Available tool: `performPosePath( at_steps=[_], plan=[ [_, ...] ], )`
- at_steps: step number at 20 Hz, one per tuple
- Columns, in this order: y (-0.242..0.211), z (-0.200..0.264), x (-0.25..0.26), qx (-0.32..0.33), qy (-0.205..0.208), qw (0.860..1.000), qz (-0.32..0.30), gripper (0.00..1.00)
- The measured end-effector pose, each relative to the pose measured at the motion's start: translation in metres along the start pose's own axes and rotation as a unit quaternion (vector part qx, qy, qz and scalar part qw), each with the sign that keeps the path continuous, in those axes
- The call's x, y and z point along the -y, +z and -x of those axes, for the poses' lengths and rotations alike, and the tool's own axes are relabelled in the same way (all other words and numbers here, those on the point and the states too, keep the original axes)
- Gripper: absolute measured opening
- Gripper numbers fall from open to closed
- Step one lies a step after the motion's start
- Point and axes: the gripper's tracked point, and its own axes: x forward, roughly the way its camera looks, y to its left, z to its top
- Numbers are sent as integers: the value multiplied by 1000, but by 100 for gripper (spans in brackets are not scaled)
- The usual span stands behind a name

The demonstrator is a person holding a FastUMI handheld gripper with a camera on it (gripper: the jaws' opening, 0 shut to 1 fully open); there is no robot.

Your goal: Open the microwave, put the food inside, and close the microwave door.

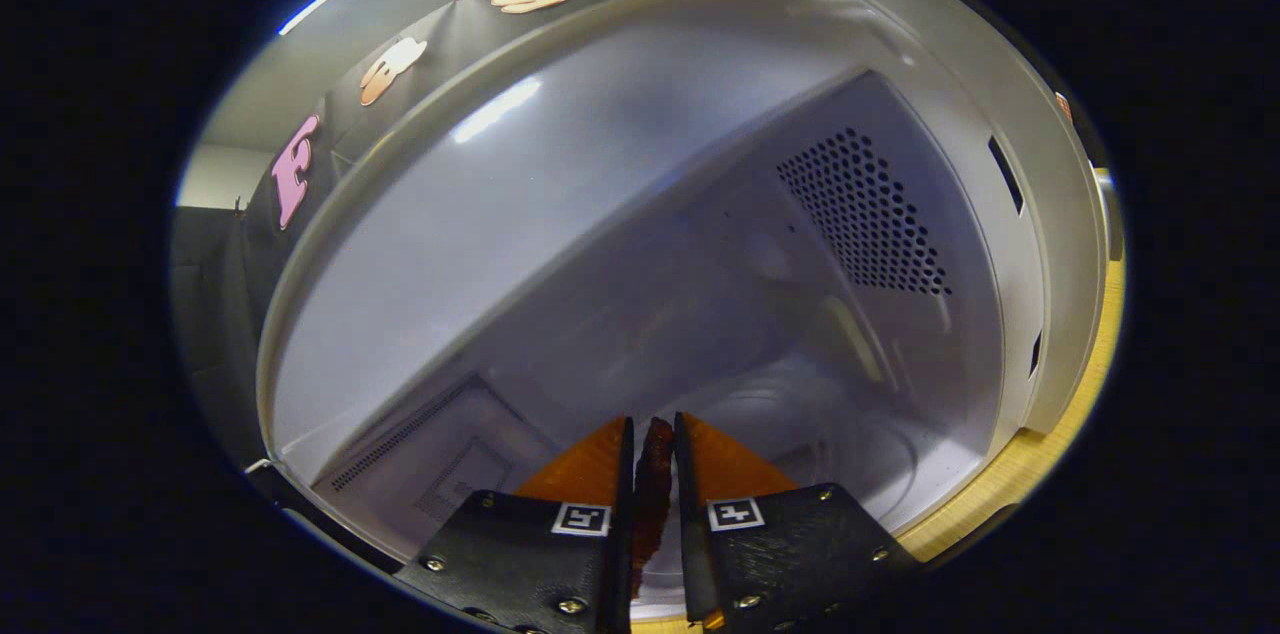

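My gripper [653, 434] is shut on a thin, dark reddish-brown piece of food [654, 494], which stands on edge between both fingers. The fingers reach into the open microwave [560, 244], whose pale grey cavity lies straight ahead. The food hangs above the front part of the round glass turntable [880, 454] on the cavity floor. A perforated vent panel [865, 214] is on the cavity's right wall. The view is tilted, so the cavity appears rotated.
The microwave's grey front frame [1040, 214] with latch slots borders the cavity on the right. A wooden table surface [1010, 484] lies below the microwave. Black booth cloth [300, 244] hangs behind and to the left.
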Motion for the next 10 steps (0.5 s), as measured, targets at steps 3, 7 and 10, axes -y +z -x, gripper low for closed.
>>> performPosePath(
  at_steps=[3, 7, 10],
  plan=[
    [9, 2, -7, 22, 23, 999, 14, 39],
    [12, 15, -20, 32, 30, 998, 42, 68],
    [-7, 36, -33, -18, 54, 997, 44, 96]
  ],
)
